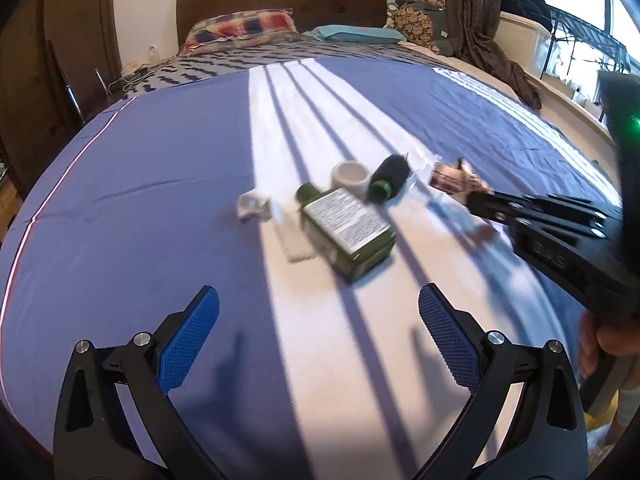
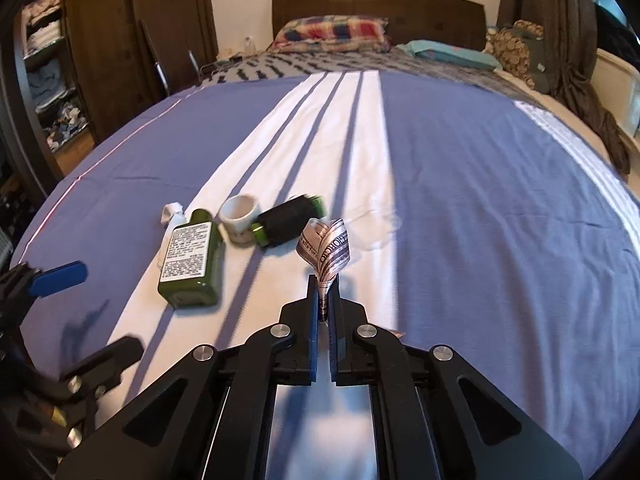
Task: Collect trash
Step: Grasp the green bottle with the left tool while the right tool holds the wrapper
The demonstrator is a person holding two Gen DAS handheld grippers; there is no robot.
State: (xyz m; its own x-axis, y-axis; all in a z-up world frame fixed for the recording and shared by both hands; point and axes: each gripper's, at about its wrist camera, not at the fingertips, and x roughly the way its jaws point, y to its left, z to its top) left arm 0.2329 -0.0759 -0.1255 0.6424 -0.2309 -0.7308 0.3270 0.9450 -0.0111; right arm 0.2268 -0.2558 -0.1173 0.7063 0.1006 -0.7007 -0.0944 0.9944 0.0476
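On the bed (image 2: 460, 200), the right hand-held gripper (image 2: 325, 300) pinches a crumpled wrapper (image 2: 326, 246) by one thin corner, so it may slip free; the left hand-held gripper (image 1: 319, 312) gapes wide, empty, near the green bottle (image 1: 346, 232).

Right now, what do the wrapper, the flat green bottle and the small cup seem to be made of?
Wrapper: thin printed foil or film, it seems; shiny and sharply creased, pinched by the right gripper.
Bottle: dark green translucent glass or hard plastic, glossy, with a white paper-like label.
Cup: white, matte, thick-walled; probably ceramic, possibly paper.
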